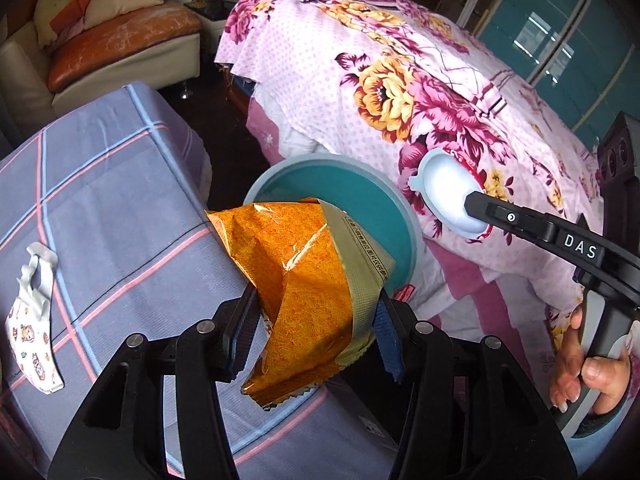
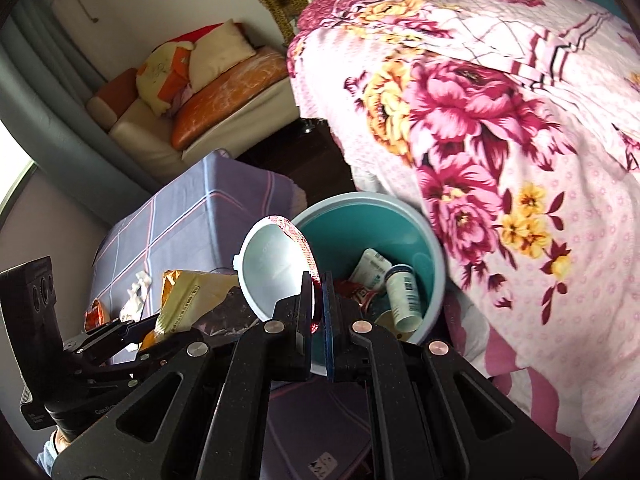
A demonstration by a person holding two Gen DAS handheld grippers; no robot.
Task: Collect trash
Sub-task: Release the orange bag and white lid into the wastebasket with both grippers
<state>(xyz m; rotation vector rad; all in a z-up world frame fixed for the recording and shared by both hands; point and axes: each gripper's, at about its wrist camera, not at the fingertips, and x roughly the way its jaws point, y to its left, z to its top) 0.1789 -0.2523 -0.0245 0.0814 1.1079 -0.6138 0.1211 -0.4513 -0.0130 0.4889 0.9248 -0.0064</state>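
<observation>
My left gripper (image 1: 316, 320) is shut on an orange snack bag (image 1: 296, 280), held up in front of the teal trash bin (image 1: 340, 188). My right gripper (image 2: 318, 308) is shut on the rim of a round white plastic lid (image 2: 272, 268), held over the near edge of the bin (image 2: 400, 216). The lid (image 1: 448, 196) and right gripper (image 1: 472, 200) also show at the right of the left wrist view, above the bin's right rim. The bin holds bottles and wrappers (image 2: 400, 292). The left gripper with the bag (image 2: 192, 292) shows at the lower left of the right wrist view.
A table with a blue plaid cloth (image 1: 100, 200) stands left of the bin, with a small patterned face mask (image 1: 32, 328) on it. A bed with a pink floral cover (image 1: 420, 80) stands right of the bin. A sofa with cushions (image 1: 100, 32) is at the back left.
</observation>
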